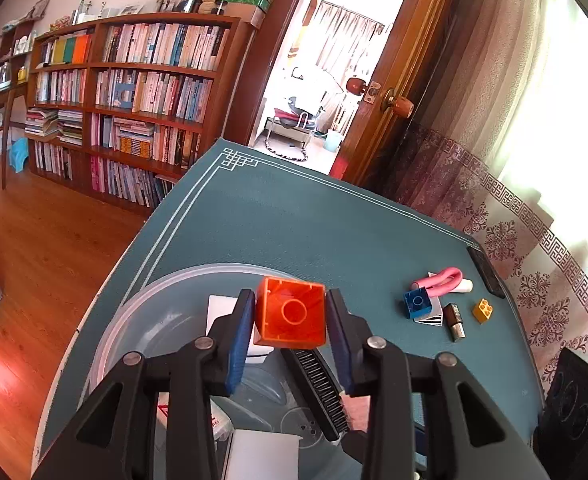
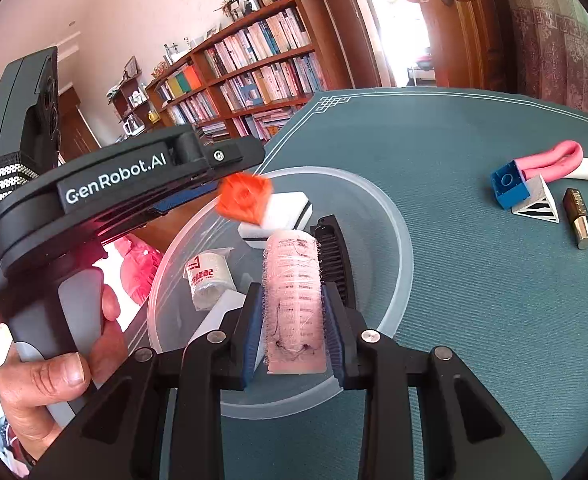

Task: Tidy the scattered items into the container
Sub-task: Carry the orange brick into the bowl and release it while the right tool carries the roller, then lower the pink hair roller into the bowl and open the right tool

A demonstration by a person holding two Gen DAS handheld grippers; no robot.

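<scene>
At the left of the right-wrist view your hand (image 2: pixel 60 364) gripped the handle of the left gripper (image 1: pixel 290 318), whose blue pads were closed on the orange brick (image 1: pixel 290 314), held above the clear container (image 2: pixel 389 216) in the lower middle of the frame. The brick sat hollow side toward the camera, pinched flat wall to flat wall. It looked like rigid, light, smooth plastic, so I judged a modest squeeze on opposite faces enough; a corner grip would likely let it twist out.

Inside the container, from its left side rightward, lay a small wrapped roll (image 2: pixel 208 278), a white block with a dark stripe (image 2: pixel 282 210) and a black comb (image 2: pixel 331 256).

In the lower centre of the right-wrist view the right gripper (image 2: pixel 294 320) was clamped narrow on the pink hair roller (image 2: pixel 292 292), which stood along the fingers over the container's near rim. It seemed light, hollow and springy, with a fuzzy surface that clings to the pads, so it may not drop cleanly when you open.

Right of the container, on the green mat (image 2: pixel 473 280), waited the blue brick (image 2: pixel 509 186), touching a striped wedge (image 2: pixel 535 202), with a bent pink foam curler (image 2: pixel 553 160) just behind them. The curler looked soft and bendy: take it mid-length. Furthest right lay a lipstick (image 2: pixel 578 216), hard, round and probably slippery; grip it across the barrel. The left-wrist view also showed a small yellow brick (image 1: pixel 482 311) at middle right.
</scene>
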